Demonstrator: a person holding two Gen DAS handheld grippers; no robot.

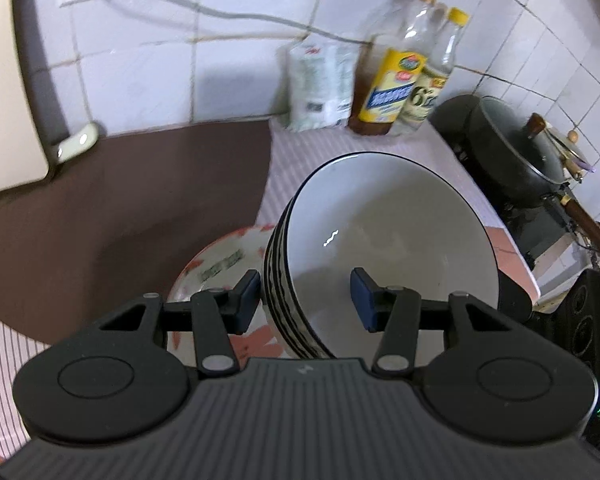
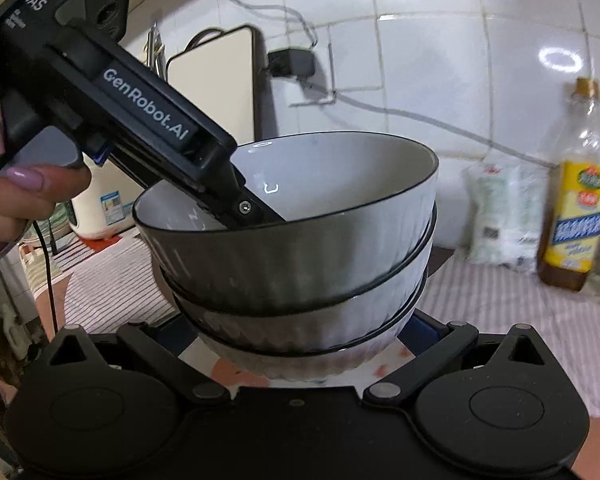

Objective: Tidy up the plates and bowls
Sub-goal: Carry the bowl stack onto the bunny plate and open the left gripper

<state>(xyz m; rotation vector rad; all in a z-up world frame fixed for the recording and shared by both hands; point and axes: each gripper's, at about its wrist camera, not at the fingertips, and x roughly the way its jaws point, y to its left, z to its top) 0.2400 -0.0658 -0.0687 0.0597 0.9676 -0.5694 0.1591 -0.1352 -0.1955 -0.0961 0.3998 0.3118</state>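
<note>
- Left gripper [image 1: 306, 298] straddles the near rim of a stack of bowls [image 1: 380, 248]; one blue pad sits outside the ribbed wall, the other inside the top bowl; whether the pads press the wall or only bracket it I cannot tell
- Right gripper [image 2: 300, 340] reaches under the same stack from the other side; its fingertips are hidden behind the lowest bowl, so I cannot tell whether it is gripping anything or how wide it stands
- From the right wrist view, three nested white bowls with dark rims show, tilted; the left gripper's black body dips into the top one, held by a hand [image 2: 8, 200] with painted nails
- Patterned plate [image 1: 220, 268] with orange-red marks lies just beside and beneath the stack
- Striped cloth [image 1: 284, 168] covers the counter under them; beyond stand oil bottles [image 1: 396, 76] and a white packet [image 1: 320, 84] against the tiled wall; a lidded pot [image 1: 512, 148] sits further right
</note>
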